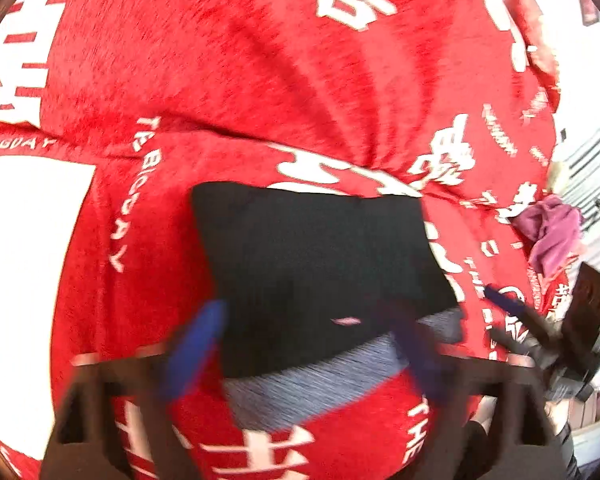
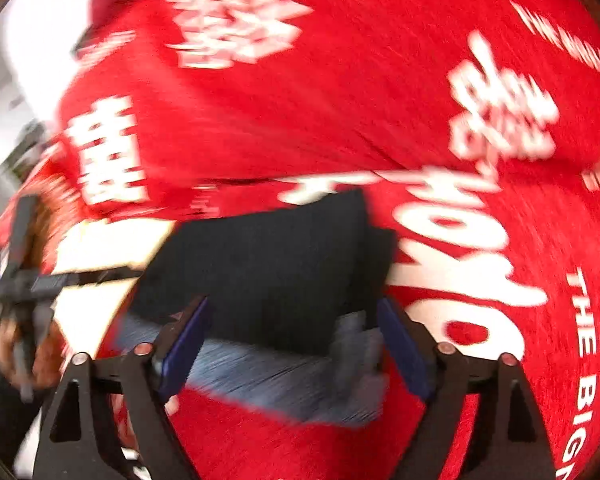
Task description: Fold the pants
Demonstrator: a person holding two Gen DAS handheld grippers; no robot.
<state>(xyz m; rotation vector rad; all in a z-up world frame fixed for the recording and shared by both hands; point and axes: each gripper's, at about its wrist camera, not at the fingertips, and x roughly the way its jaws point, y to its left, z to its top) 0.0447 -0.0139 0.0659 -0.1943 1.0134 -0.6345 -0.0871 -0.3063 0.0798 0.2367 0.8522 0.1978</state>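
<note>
Folded into a soft, limp, light black pad, the pants (image 1: 320, 256) lie just ahead of both grippers, left gripper (image 1: 300, 340) and right gripper (image 2: 292, 340), whose jaws stand open and empty; best pinched at the near folded edge.

Motion blur is smearing the blue fingertips (image 1: 198, 344) of the left gripper (image 1: 304, 354) and the grey waistband (image 2: 284, 376) of the folded black pants (image 1: 320, 264). The white lettering on the red blanket (image 2: 340, 112) is running off the edges. The purple cloth (image 1: 550, 232) is showing too small to identify.
</note>
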